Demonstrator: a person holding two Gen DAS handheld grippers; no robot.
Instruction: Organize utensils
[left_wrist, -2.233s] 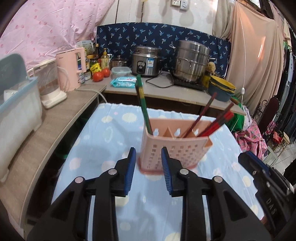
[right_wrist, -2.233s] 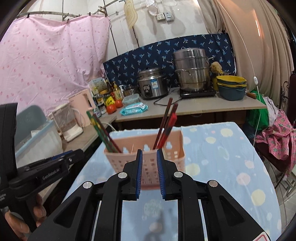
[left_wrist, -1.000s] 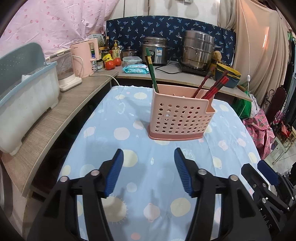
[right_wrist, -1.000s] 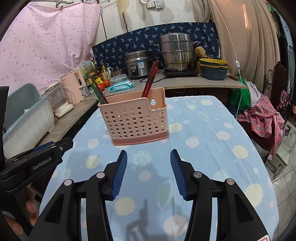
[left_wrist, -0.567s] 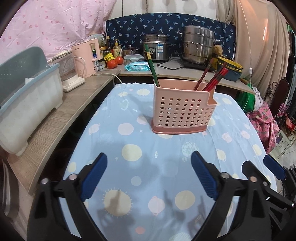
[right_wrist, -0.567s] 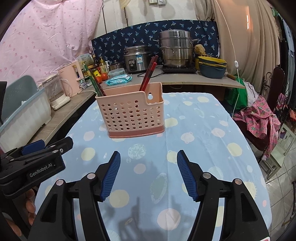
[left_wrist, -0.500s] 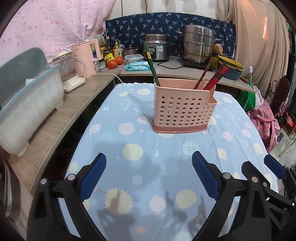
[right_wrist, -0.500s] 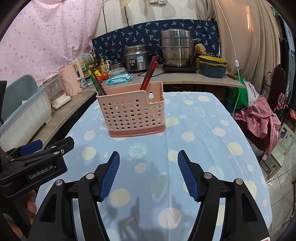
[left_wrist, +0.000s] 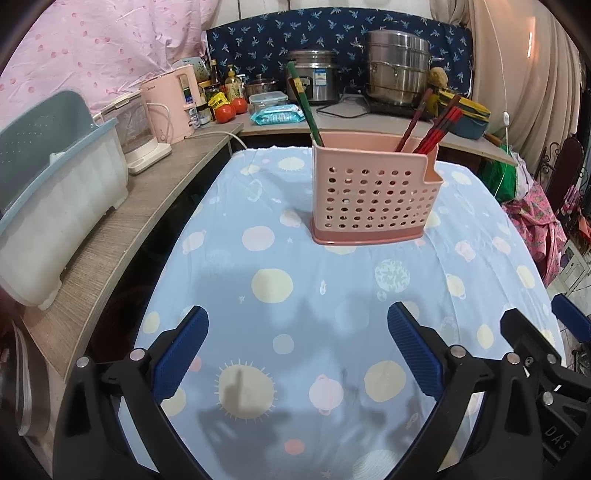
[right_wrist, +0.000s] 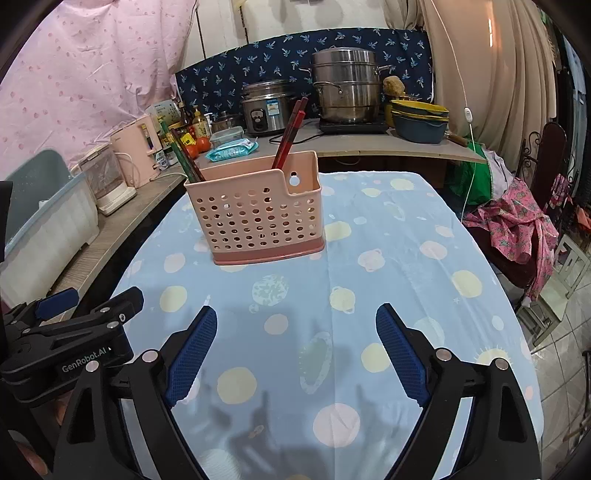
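The left claw (left_wrist: 297, 347) sat low in its frame with its blue-padded fingers (left_wrist: 181, 352) spread wide and nothing between them, hovering over the blue spotted cloth (left_wrist: 280, 295) that covered the counter. The right claw (right_wrist: 295, 347) was likewise spread wide and empty, low in its own frame above the same cloth; in the left wrist view part of it showed at the lower right edge, and in the right wrist view the left claw's body showed at the lower left.

Well apart from both claws, toward the upper centre of each frame, the pink perforated utensil holder (left_wrist: 373, 192) stood upright on the cloth. Green chopsticks (left_wrist: 304, 105) leaned out of its left end, and red chopsticks (left_wrist: 439, 125) rose tilted from its right end.

Beyond it, across the top of the frame, a second counter (left_wrist: 354, 123) carried a rice cooker (left_wrist: 314, 86), a steel steamer pot (left_wrist: 397, 66), tomatoes (left_wrist: 231, 110) and a pink kettle (left_wrist: 171, 103). A pale blue tub (left_wrist: 55, 192) stood at the left edge.
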